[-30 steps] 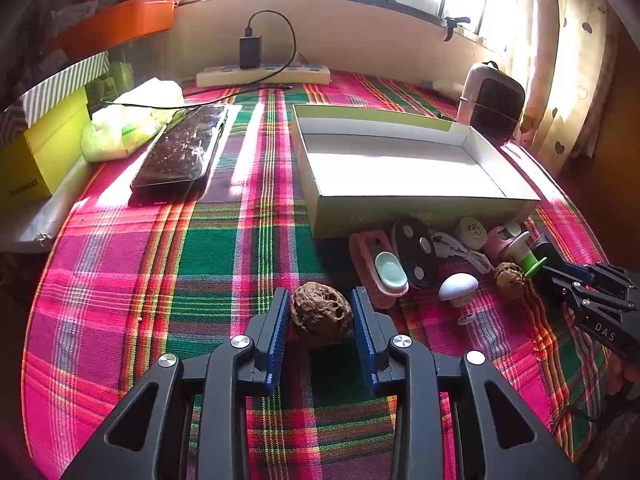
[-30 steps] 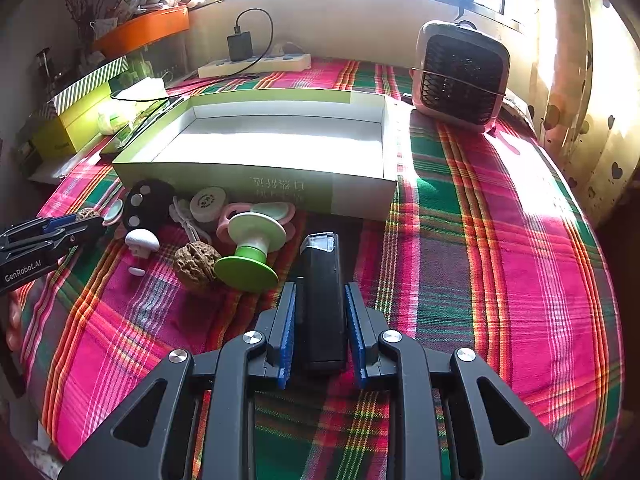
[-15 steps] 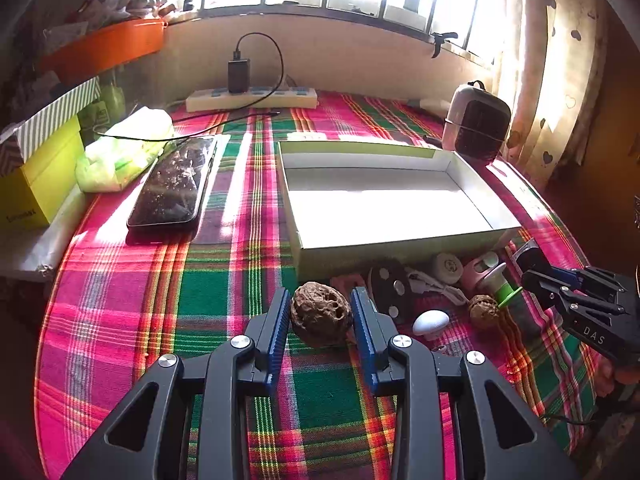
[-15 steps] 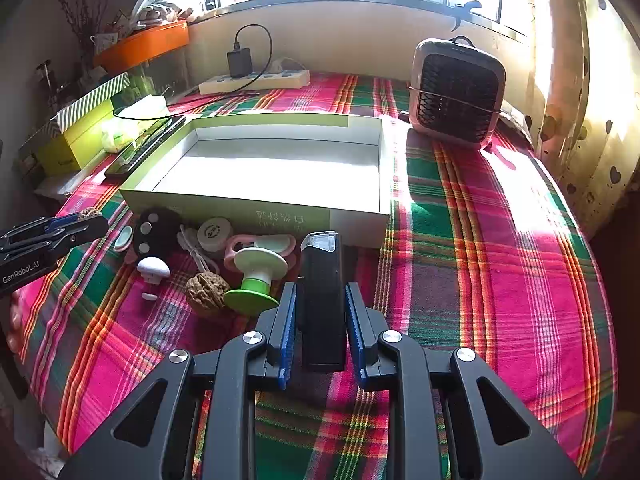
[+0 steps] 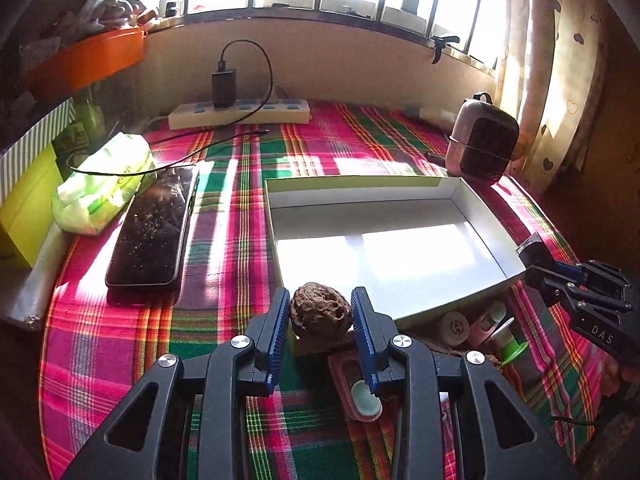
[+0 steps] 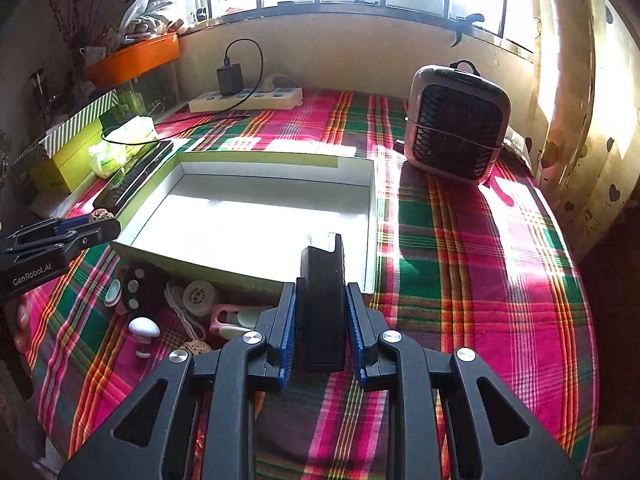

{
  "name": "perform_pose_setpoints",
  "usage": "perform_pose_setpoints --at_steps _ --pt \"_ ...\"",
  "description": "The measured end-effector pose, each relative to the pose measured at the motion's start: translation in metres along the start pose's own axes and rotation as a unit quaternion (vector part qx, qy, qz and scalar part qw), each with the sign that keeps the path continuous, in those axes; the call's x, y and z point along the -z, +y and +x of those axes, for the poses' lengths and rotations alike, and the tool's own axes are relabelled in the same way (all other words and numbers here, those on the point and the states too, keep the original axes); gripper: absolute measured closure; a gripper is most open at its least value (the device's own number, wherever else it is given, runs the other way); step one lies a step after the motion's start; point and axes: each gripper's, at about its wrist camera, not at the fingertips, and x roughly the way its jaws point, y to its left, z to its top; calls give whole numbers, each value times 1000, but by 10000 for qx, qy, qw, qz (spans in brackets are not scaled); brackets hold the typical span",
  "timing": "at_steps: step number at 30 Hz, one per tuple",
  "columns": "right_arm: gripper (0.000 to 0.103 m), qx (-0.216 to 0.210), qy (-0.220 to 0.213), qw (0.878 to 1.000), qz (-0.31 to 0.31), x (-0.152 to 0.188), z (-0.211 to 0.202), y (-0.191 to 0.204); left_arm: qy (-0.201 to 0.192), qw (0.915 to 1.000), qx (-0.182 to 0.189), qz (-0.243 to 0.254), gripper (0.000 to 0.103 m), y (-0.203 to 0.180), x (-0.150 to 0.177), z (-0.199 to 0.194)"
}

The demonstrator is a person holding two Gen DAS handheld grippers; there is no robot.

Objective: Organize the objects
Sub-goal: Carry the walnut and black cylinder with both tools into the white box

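Left tongs (image 5: 321, 320) clenched on walnut (image 5: 321, 314): light, hard, bumpy, rolls; grip across middle. Right tongs (image 6: 321, 332) clenched on black case (image 6: 323, 304): stiff, smooth, slippery; grip flat sides.

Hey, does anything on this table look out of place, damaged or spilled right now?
Nothing looks spilled or broken. The one untidy spot is the cluster of small items crowded against the front wall of the open box, which holds nothing yet. The left gripper holds a walnut and the right gripper a black rectangular device.
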Motion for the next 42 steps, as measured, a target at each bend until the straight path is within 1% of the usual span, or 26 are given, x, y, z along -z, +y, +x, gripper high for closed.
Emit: perform_pose_setpoints --at_steps 6,8,12,17,21,28,36,42 --pt "79 -32 120 9999 -2 -20 21 -5 95 9999 43 -26 74 4 -18 20" --pt "79 -35 191 9998 25 -27 30 -8 139 9998 121 -38 74 6 -26 27" --pt "79 4 272 9996 51 -40 46 -13 204 9997 96 -28 74 6 -38 42" --pt "79 -68 407 9991 133 -54 64 -18 243 9996 115 20 74 4 -52 58" --pt "79 -34 513 9986 128 -63 79 -19 308 9995 38 92 74 4 -59 71" --pt "79 -19 629 9980 85 -73 99 -17 481 9988 -10 108 74 1 -66 94" --pt "79 44 650 9979 52 -73 106 -17 456 9987 -72 230 74 -3 -67 101" --pt "79 -13 624 9980 68 -73 107 -15 505 9982 -112 308 74 -8 -65 105"
